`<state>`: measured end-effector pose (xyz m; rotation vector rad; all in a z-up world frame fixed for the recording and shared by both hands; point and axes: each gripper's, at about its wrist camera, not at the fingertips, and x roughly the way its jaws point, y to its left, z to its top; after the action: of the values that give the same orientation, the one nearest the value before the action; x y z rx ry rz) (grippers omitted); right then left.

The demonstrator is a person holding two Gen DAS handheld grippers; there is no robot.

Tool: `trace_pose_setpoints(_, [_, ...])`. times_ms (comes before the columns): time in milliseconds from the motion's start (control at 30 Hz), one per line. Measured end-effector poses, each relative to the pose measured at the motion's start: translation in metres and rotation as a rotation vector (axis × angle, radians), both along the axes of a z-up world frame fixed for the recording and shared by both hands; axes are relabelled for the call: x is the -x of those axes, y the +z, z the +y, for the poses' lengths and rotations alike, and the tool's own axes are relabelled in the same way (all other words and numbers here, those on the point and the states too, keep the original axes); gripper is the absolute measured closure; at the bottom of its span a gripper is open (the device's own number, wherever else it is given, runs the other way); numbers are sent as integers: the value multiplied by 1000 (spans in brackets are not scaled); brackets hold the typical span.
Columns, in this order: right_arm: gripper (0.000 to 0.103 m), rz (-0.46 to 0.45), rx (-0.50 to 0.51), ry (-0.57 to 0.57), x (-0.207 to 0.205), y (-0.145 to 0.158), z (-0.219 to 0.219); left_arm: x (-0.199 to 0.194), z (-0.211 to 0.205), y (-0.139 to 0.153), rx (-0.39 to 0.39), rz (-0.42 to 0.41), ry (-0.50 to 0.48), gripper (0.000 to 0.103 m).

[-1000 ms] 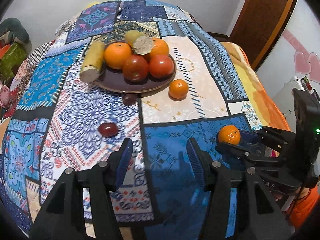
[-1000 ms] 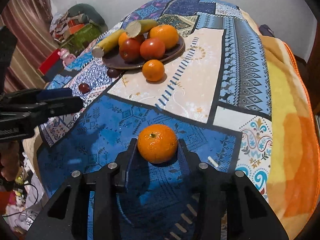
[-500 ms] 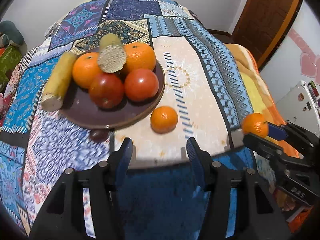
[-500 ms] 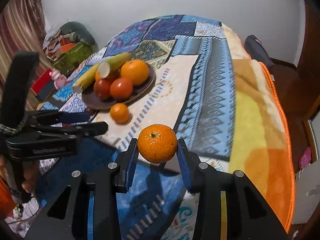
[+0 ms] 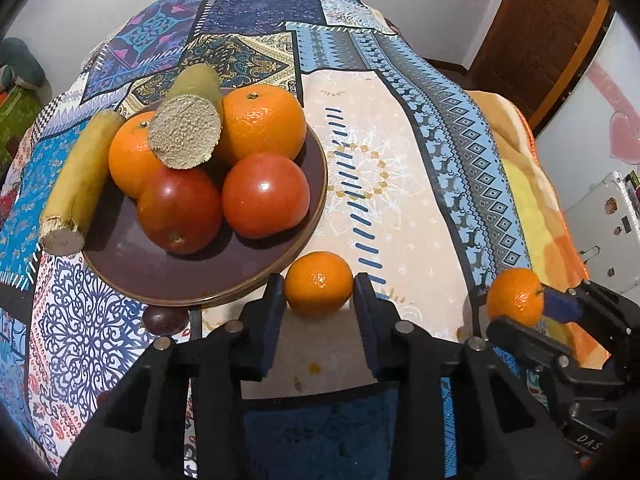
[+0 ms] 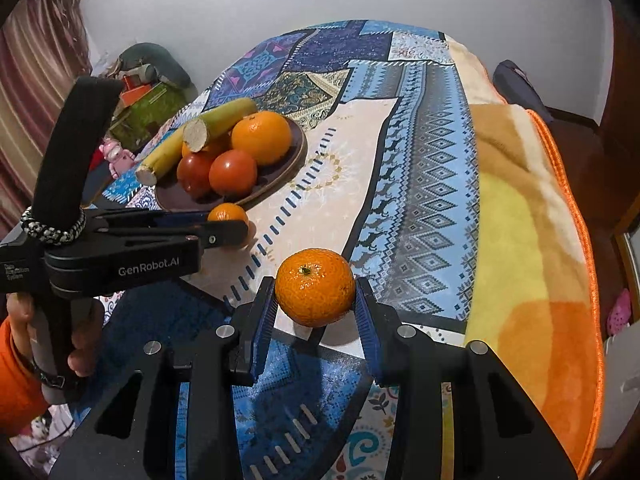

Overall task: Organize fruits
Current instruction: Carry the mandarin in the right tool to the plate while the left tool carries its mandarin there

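My left gripper (image 5: 319, 294) sits low centre of the left wrist view, jaws closing around a small mandarin (image 5: 319, 283) that lies on the cream patch of the patchwork cloth (image 5: 400, 184), just below the rim of the brown plate (image 5: 132, 272); both pads look to be touching the peel, fruit still on the cloth; right gripper (image 6: 315, 300) at lower centre of the right wrist view, narrowly set and clamped on a second mandarin (image 6: 315, 287), stem up, held clear above the cloth; same fruit shows at right edge of the left view (image 5: 515, 297); plate in upper left of both views, holding two oranges (image 5: 262, 122), two tomatoes (image 5: 266, 195) and two cut yellow-green stalks (image 5: 80, 184), one lying across the left rim, the other propped on top of the fruit; a dark plum (image 5: 165, 318) lies on the cloth against the plate's lower edge, left of my left fingers; a hand in an orange sleeve (image 6: 16, 368) grips the left handle at lower left of the right view.
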<state>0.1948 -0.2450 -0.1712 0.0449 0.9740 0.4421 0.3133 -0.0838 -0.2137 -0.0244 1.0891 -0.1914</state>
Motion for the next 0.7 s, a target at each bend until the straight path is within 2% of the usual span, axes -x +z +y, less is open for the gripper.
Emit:
trace_pose_setpoints(300, [67,-17,6,29,1,10,16,25,16,27,-23,-77,-13,69])
trace_pose_setpoints(700, [67,-49,2,108,-11,24,71,41,86,56,-41,-134,80,69])
